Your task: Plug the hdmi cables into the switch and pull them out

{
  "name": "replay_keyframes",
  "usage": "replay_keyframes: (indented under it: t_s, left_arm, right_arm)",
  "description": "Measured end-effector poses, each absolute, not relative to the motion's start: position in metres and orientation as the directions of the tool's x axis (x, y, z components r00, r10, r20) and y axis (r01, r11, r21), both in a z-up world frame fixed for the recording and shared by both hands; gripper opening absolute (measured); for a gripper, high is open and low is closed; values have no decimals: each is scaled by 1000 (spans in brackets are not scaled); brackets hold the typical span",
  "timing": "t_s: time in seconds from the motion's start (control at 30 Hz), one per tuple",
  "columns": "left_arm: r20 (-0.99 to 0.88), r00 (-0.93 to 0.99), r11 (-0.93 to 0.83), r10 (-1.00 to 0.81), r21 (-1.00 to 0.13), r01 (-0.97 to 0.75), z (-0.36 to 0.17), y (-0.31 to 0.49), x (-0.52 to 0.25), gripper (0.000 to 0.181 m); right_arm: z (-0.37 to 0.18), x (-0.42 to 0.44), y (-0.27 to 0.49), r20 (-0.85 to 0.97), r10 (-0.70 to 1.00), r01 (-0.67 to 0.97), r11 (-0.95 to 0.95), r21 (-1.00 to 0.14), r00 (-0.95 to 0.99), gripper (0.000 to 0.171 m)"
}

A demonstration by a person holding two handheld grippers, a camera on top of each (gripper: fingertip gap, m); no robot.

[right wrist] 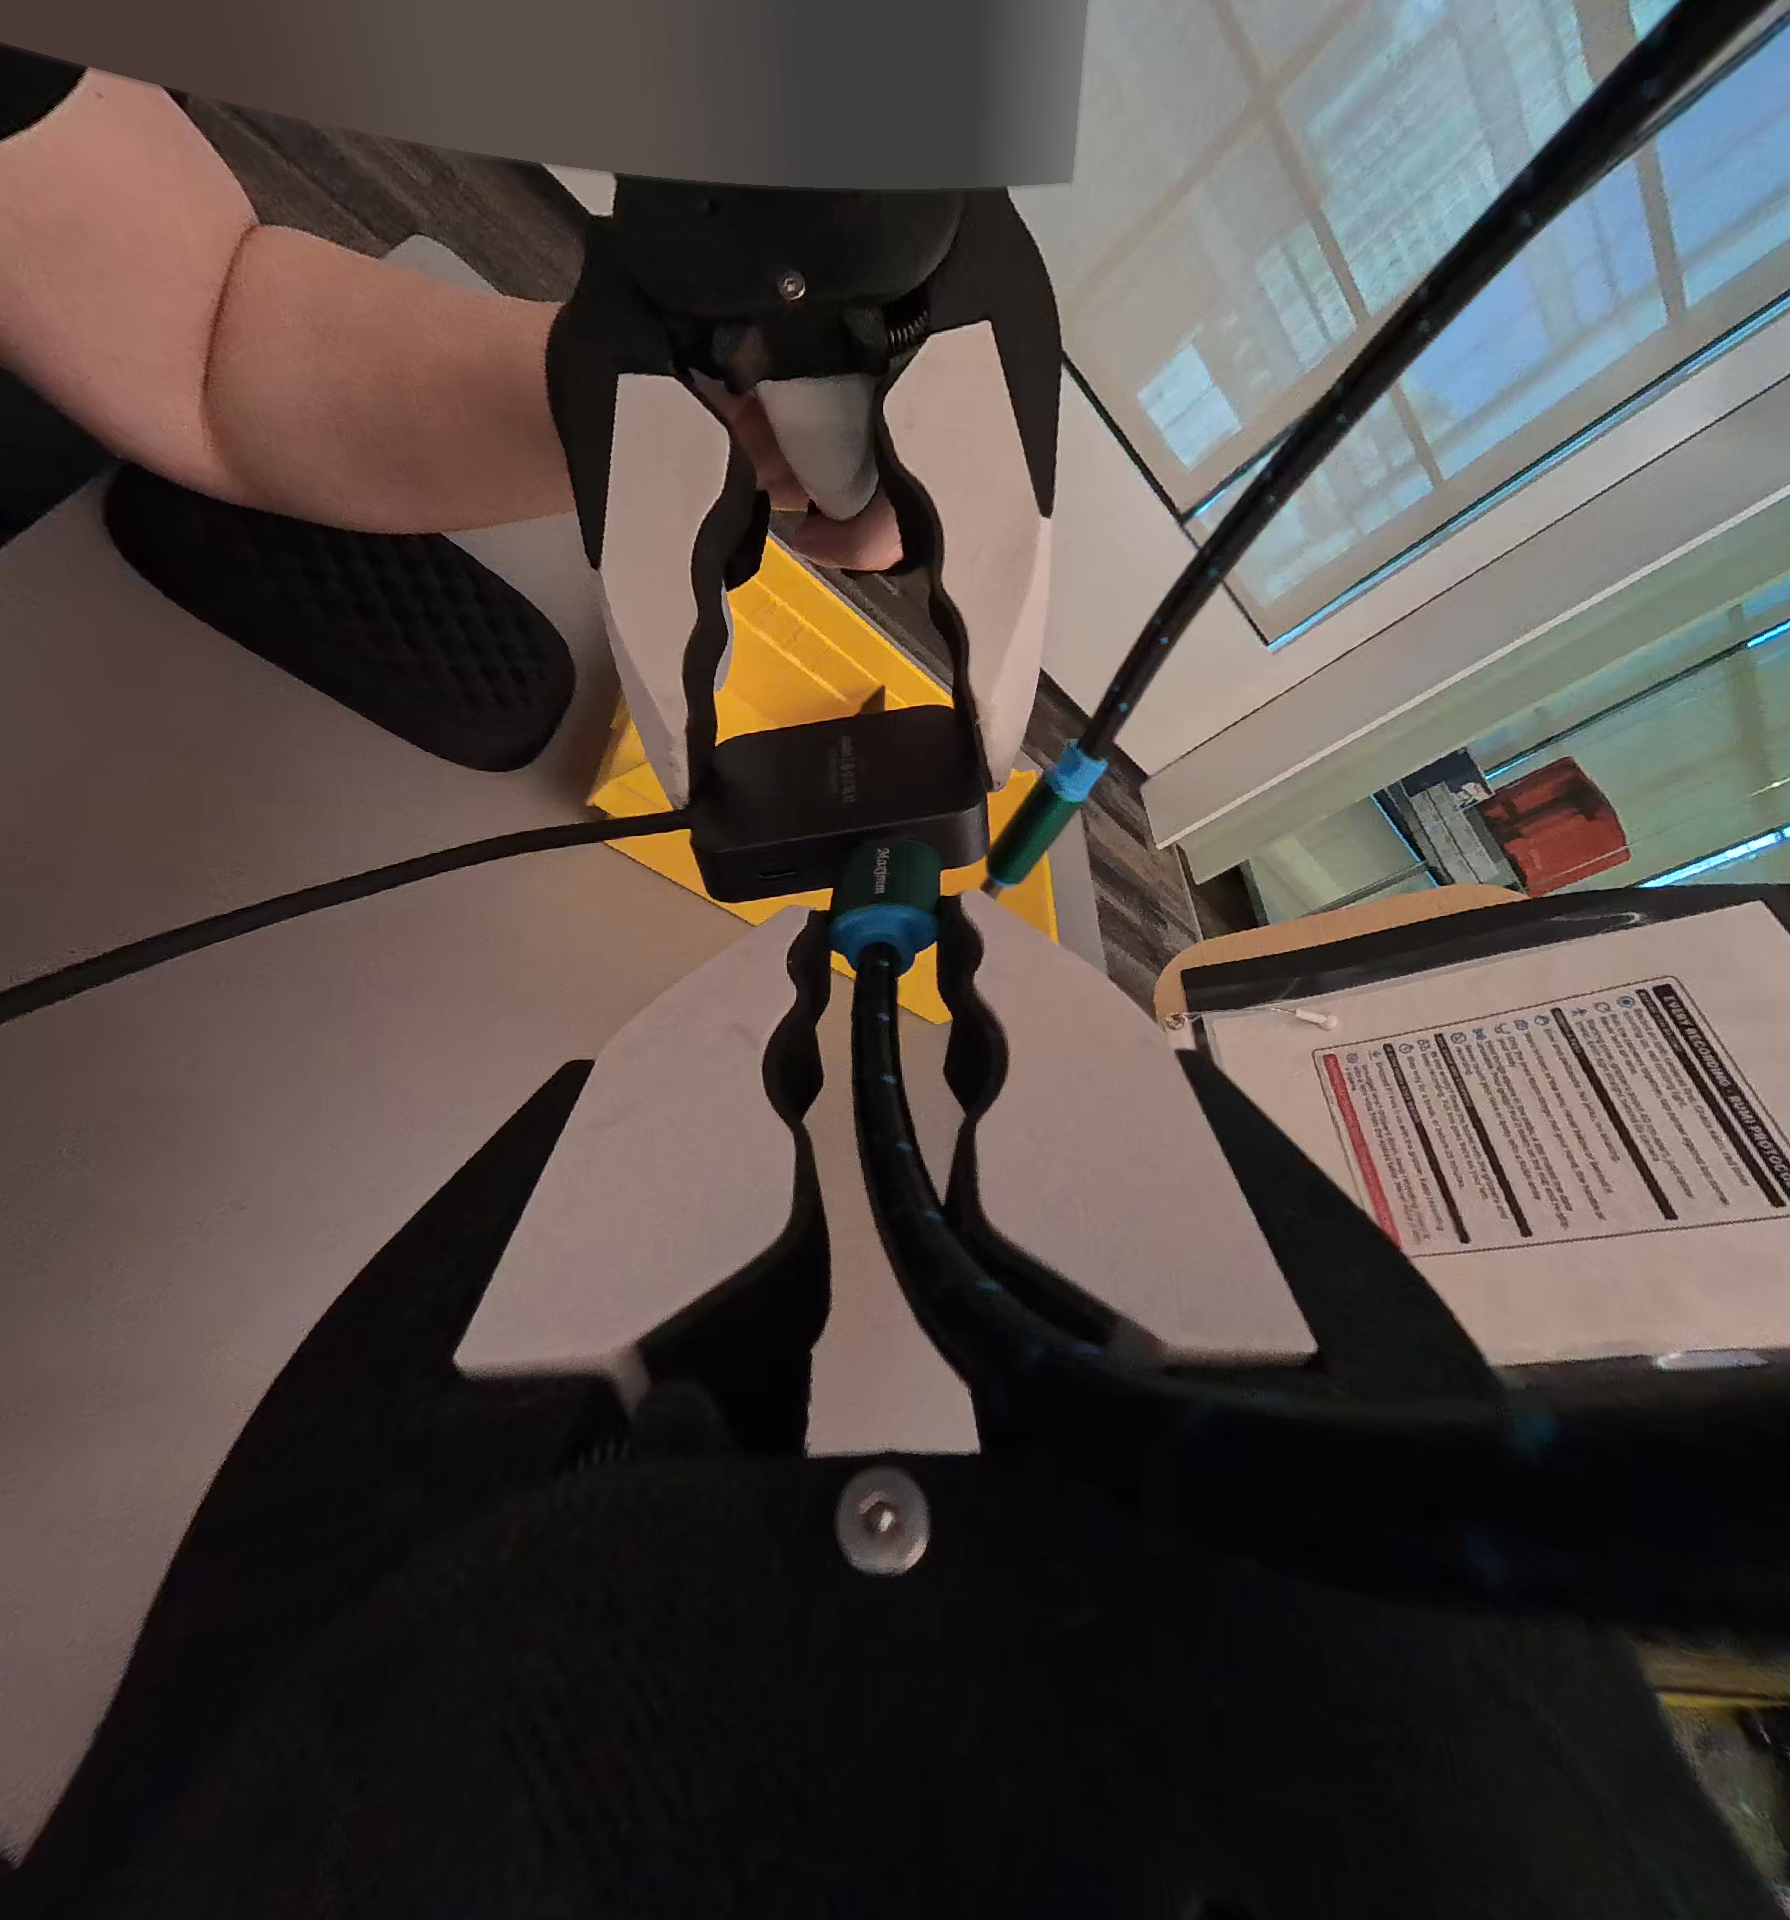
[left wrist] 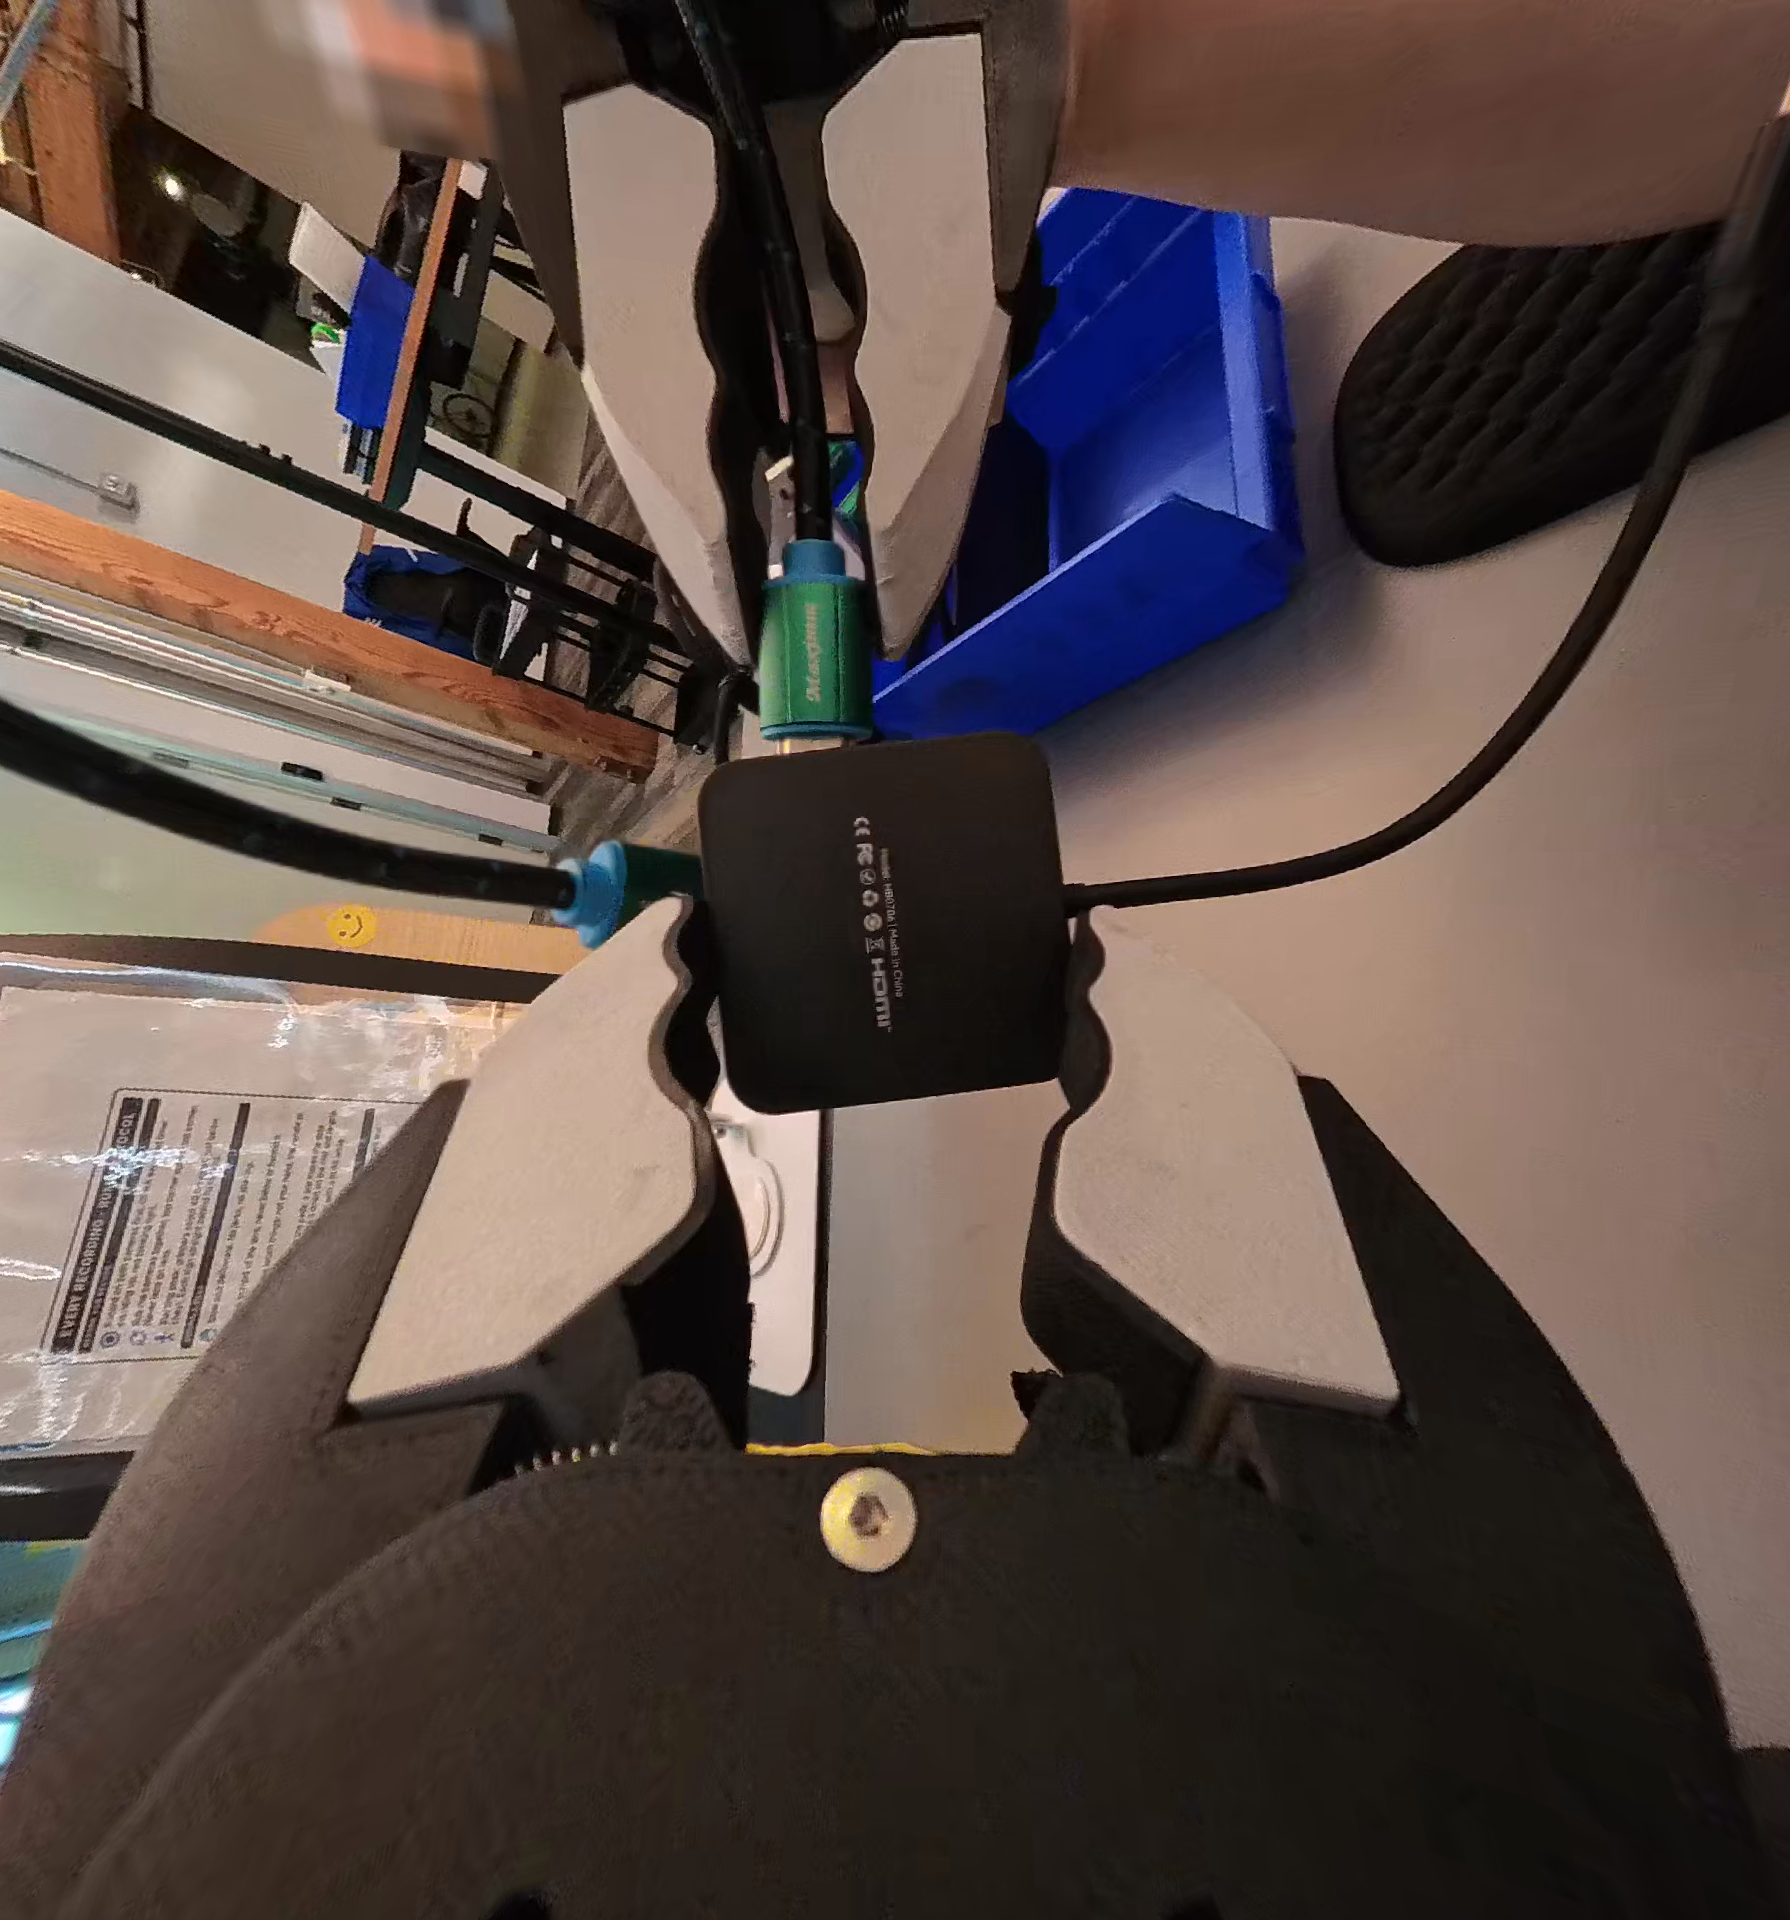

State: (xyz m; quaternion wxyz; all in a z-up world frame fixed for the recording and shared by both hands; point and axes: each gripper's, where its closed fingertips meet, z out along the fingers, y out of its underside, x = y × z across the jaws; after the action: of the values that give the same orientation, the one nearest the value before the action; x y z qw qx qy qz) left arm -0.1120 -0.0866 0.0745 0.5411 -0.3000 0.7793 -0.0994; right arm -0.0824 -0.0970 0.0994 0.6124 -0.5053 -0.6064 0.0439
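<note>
Grey table (left wrist: pixel 1493 1143) | left gripper (left wrist: pixel 875 997) clamps switch (left wrist: pixel 880 920) | right gripper (right wrist: pixel 880 940) pinches green plug (right wrist: pixel 883 878), axis toward switch

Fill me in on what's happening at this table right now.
A person works two handheld grippers. The left gripper clamps the black switch and holds it above the table. The right gripper is closed around a green HDMI plug that sits at a port on the switch's edge. A second green plug is at the adjacent side, ungripped. The switch's own thin black lead trails over the table.
</note>
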Motion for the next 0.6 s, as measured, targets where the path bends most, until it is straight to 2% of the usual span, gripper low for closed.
replay_keyframes:
  t_s: [0.17,0.47,0.57,0.6]
  left_arm:
    - [-792,-284,825,-541,-434,-362,66,-96,-110,65]
    - [-783,-296,817,-547,-421,-395,61,-96,-112,65]
    - [-758,-316,809,-571,-453,-376,50,-100,-96,63]
    - [-749,-343,818,-566,-458,-349,47,-106,-91,0]
  right_arm:
    - [90,-83,-104,673,710,567,473,-674,207,22]
    - [94,-94,-106,664,720,520,495,-696,202,22]
    - [91,-106,-110,691,704,544,520,-659,164,21]
    - [88,-107,-108,697,699,577,506,-641,160,19]
